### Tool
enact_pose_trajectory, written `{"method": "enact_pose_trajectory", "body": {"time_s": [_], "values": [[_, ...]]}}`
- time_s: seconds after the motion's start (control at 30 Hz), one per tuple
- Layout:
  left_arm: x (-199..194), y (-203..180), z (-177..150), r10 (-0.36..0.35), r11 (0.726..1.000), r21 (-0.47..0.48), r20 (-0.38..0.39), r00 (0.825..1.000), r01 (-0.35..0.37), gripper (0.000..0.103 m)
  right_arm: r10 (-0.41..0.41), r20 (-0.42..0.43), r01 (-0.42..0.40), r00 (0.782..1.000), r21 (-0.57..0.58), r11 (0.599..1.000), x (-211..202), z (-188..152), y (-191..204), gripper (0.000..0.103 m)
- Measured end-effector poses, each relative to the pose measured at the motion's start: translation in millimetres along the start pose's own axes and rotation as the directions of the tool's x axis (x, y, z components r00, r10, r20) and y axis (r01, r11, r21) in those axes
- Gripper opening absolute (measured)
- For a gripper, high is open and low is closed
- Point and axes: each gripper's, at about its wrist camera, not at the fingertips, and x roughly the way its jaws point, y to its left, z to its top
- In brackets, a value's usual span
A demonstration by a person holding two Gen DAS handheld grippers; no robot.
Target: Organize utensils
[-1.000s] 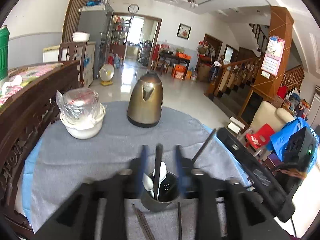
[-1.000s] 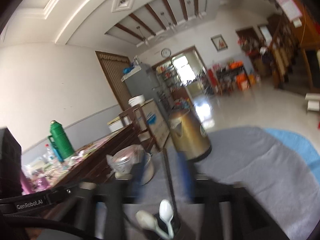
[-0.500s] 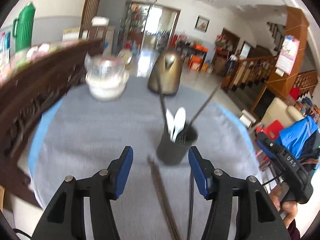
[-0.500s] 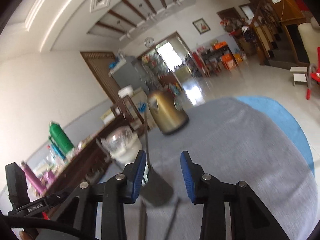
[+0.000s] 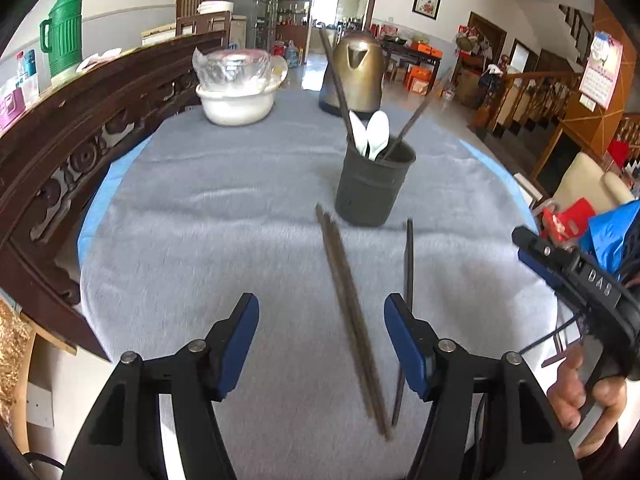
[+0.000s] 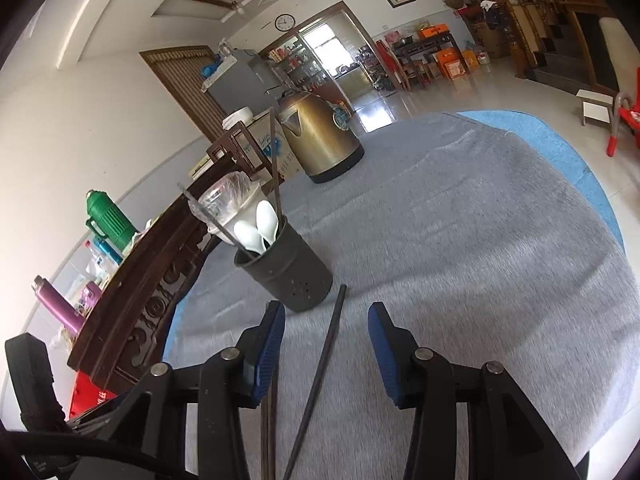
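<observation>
A dark grey utensil cup (image 5: 372,186) (image 6: 286,270) stands on the grey tablecloth and holds two white spoons (image 5: 372,136) (image 6: 258,228) and two dark chopsticks. A pair of brown chopsticks (image 5: 350,312) lies on the cloth in front of the cup, and a single dark chopstick (image 5: 406,300) (image 6: 320,368) lies to their right. My left gripper (image 5: 320,340) is open and empty, above the near ends of the lying chopsticks. My right gripper (image 6: 326,344) is open and empty, astride the single chopstick.
A bronze kettle (image 5: 354,76) (image 6: 320,136) and a white bowl with wrapped containers (image 5: 236,84) stand at the far side. A carved dark wooden rail (image 5: 80,136) borders the left. The round table's edge (image 6: 592,184) drops off to the right.
Both grippers have drawn back from the cup and lowered toward the cloth. Both were close over the cup one second ago; a chopstick now stands in the cup.
</observation>
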Motion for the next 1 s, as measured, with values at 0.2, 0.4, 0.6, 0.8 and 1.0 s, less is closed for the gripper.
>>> {"method": "enact_pose_trajectory", "body": {"time_s": [0.2, 0.4, 0.6, 0.8, 1.0], "values": [[-9.7, 4.2, -16.2, 0.009, 1.0, -0.008, -0.017, 1.0, -0.009, 0.066, 0.012, -0.01, -0.012, 1.0, 0.002, 1.0, -6.5, -6.1, 11.5, 0.047], [-26.1, -3.3, -31.5, 0.006, 0.999, 0.032, -0.004, 1.0, -0.006, 0.066, 0.018, -0.001, -0.018, 1.0, -0.025, 1.0, -18.6, -12.2, 26.2, 0.047], [-37.9, -4.6, -41.4, -0.001, 0.999, 0.04, 0.002, 1.0, 0.001, 0.066, 0.017, 0.006, -0.017, 1.0, -0.049, 0.999, -30.9, -20.5, 37.7, 0.047], [-48.5, -7.5, -46.3, -0.009, 0.999, 0.053, 0.016, 1.0, 0.008, 0.066, 0.015, 0.034, -0.013, 0.999, -0.06, 0.998, -46.6, -20.7, 44.3, 0.047], [-58.8, -12.6, -52.4, -0.023, 0.997, 0.078, 0.033, 0.999, 0.02, 0.066, 0.007, 0.081, -0.001, 0.997, -0.068, 0.998, -66.0, -17.5, 47.9, 0.047]]}}
